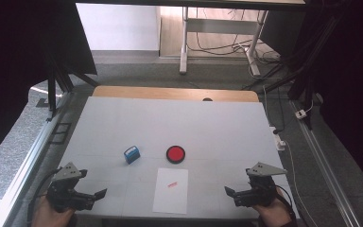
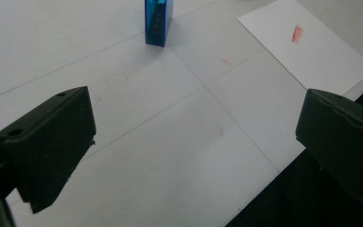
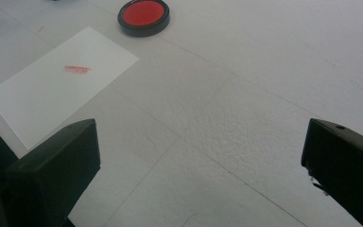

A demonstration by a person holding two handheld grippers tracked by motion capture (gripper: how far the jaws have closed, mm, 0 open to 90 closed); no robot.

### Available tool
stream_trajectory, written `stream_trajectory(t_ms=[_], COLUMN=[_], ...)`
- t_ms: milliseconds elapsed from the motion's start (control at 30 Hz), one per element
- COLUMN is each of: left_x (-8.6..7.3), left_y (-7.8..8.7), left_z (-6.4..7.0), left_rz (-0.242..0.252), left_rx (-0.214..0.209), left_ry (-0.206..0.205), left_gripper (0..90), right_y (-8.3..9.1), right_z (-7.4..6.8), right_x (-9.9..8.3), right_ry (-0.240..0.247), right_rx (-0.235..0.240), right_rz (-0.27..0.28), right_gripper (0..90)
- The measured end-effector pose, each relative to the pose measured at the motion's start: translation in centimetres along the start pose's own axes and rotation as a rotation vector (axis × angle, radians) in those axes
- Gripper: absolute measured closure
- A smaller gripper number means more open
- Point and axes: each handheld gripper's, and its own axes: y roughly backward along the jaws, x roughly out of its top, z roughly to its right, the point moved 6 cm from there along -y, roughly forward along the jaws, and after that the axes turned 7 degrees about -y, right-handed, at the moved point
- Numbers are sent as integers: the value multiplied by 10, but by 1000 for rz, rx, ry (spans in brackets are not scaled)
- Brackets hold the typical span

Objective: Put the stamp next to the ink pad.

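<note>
Both tongs are spread wide and gripping nothing. The left tongs (image 1: pixel 100 193) sit at the near left corner of the white counter (image 1: pixel 123 118); the right tongs (image 1: pixel 229 191) sit at the near right corner. They point toward each other across a white sheet of paper (image 1: pixel 171 190), which has a small red stamp mark (image 1: pixel 172 184) on it. Just past the sheet are a blue stamp (image 1: pixel 132 154) standing upright and, to its right, a round red ink pad (image 1: pixel 175 154), a bit apart from each other. Neither tongs is touching any of it.
</note>
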Motion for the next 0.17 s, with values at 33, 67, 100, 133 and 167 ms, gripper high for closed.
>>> stream_trajectory(t_ms=[33, 67, 100, 133, 167], left_x=[0, 0, 0, 0, 0], left_y=[0, 0, 0, 0, -1], left_z=[0, 0, 0, 0, 0], left_rz=[1, 0, -1, -1, -2], left_rx=[-4, -5, -10, -13, -16], left_ry=[3, 4, 4, 6, 9], left_gripper=[0, 0, 0, 0, 0], right_y=[0, 0, 0, -1, -1], right_z=[0, 0, 0, 0, 0], right_x=[0, 0, 0, 0, -1], right_ry=[0, 0, 1, 2, 4], right_rx=[-1, -2, -2, -3, -4], right_rz=[0, -2, -4, -5, -7], right_gripper=[0, 0, 0, 0, 0])
